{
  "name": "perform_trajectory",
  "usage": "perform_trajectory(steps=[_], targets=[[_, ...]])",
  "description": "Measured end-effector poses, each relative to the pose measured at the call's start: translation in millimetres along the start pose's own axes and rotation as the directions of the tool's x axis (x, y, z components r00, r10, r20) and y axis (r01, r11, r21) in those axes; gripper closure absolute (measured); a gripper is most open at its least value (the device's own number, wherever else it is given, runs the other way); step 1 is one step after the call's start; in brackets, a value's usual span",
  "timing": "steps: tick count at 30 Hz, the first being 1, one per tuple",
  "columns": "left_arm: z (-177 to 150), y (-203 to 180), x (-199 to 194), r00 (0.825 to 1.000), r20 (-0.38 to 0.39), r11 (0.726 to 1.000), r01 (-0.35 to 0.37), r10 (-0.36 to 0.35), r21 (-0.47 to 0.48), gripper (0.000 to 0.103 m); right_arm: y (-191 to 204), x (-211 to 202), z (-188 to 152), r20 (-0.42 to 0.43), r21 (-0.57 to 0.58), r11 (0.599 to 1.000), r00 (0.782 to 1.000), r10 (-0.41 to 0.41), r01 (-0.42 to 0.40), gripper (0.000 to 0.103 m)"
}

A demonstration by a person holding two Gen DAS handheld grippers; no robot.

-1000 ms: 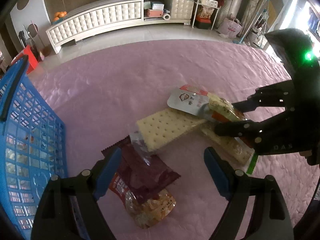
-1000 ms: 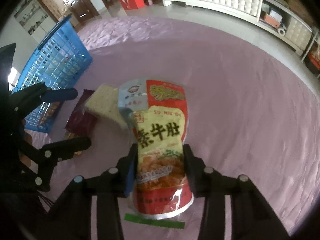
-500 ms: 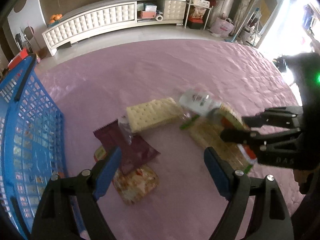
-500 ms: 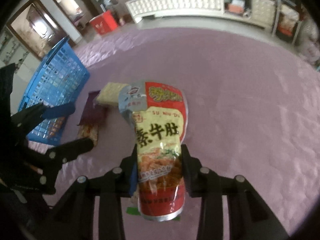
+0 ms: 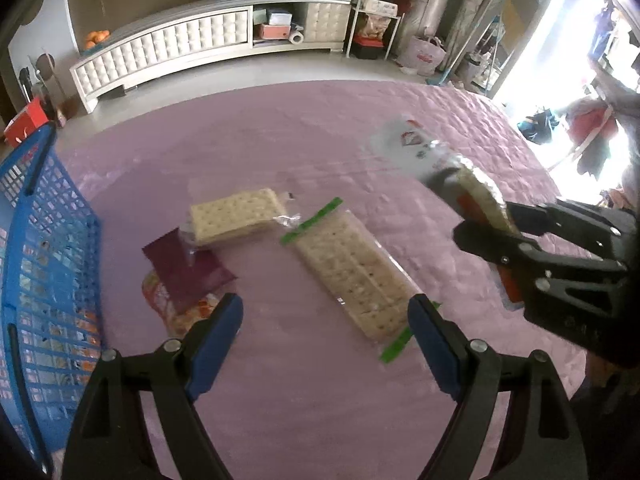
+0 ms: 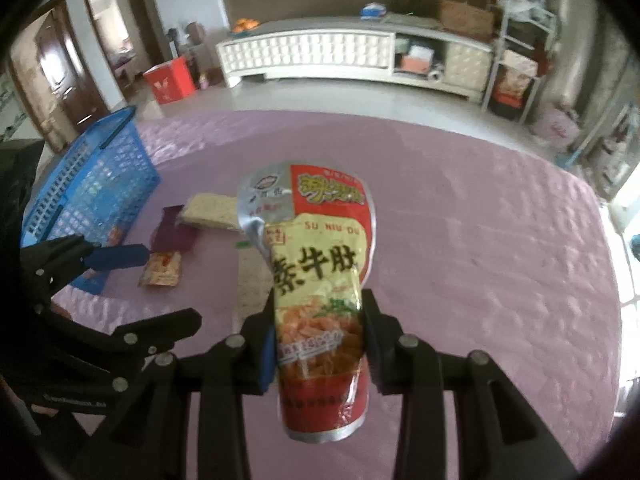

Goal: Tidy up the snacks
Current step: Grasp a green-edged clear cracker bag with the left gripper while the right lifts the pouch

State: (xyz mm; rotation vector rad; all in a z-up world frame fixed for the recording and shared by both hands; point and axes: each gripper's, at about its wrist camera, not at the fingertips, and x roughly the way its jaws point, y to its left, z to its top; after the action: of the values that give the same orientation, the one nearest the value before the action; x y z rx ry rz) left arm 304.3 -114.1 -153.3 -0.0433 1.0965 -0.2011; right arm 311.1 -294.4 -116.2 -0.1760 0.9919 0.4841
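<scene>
Snack pouch lifted clear of the pile.
The right tongs (image 6: pixel 320 340) pinch a red-and-yellow pouch (image 6: pixel 320 280), now raised off the table (image 5: pixel 320 132), uncovering the green-sealed cracker pack (image 5: pixel 352 272) ahead of the spread, empty left tongs (image 5: pixel 324 336); basket (image 5: pixel 44 264) lies to their left, likely next.

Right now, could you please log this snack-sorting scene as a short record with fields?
surface: pink quilted cover
right gripper: shut on red and yellow snack pouch, held off the cover
left gripper: open, holds nothing
basket: blue basket at the left edge
loose snacks: cracker pack with green ends; second cracker pack partly on a maroon packet, which overlaps an orange packet
</scene>
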Motion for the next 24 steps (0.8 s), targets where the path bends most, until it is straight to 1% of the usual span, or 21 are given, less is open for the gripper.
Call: perform_trajectory(steps=[2, 5, 7, 9, 12, 14, 16, 18, 21, 24], targets=[[3.6, -5.1, 7.3, 1.000, -0.016, 1.000, 0.000, -0.001, -0.014, 0.020, -8.1, -3.2, -6.0, 0.019, 0.017, 0.999, 0.999, -0.046, 0.046, 0.062], [7.7, -11.2, 21.3, 0.999, -0.047, 0.999, -0.002, -0.001, -0.046, 0.020, -24.4, 2.3, -12.1, 0.029, 0.093, 0.995, 0.999, -0.025, 0.022, 0.062], [10.1, -14.9, 28.9, 0.998, -0.060, 0.998, 0.000, -0.003, -0.059, 0.020, -31.4, 6.7, -15.4, 0.030, 0.117, 0.993, 0.999, -0.027, 0.023, 0.062], [12.1, -18.3, 35.6, 0.998, -0.058, 0.998, -0.013, 0.010, -0.065, 0.020, -37.3, 13.2, -19.0, 0.026, 0.133, 0.991, 0.999, -0.030, 0.026, 0.062], [16.0, -23.8, 49.8, 0.997, -0.076, 0.997, -0.020, 0.015, -0.071, 0.020, -39.8, 18.4, -19.0, 0.009, 0.135, 0.991, 1.000, -0.017, 0.016, 0.062], [18.1, -24.5, 58.8, 0.996, -0.084, 0.996, -0.021, 0.013, -0.088, 0.020, -42.4, 19.9, -20.3, -0.002, 0.141, 0.989, 0.999, -0.036, 0.036, 0.062], [19.6, -22.5, 67.3, 0.996, -0.090, 0.992, -0.037, 0.026, -0.117, 0.020, -47.5, 20.8, -23.2, -0.002, 0.168, 0.986, 1.000, -0.006, 0.007, 0.062], [21.8, -24.1, 74.0, 0.995, -0.096, 0.990, -0.037, 0.024, -0.137, 0.020, -47.4, 21.0, -25.0, -0.003, 0.160, 0.987, 1.000, -0.012, 0.012, 0.062], [26.0, -25.5, 82.9, 0.994, -0.103, 0.988, -0.047, 0.032, -0.145, 0.020, -43.1, 22.3, -25.5, -0.001, 0.112, 0.992, 0.998, -0.067, 0.067, 0.062], [31.9, -32.7, 90.3, 0.991, -0.098, 0.986, -0.105, 0.093, -0.126, 0.020, -44.6, 25.5, -25.0, -0.007, 0.113, 0.991, 0.998, -0.066, 0.067, 0.062]])
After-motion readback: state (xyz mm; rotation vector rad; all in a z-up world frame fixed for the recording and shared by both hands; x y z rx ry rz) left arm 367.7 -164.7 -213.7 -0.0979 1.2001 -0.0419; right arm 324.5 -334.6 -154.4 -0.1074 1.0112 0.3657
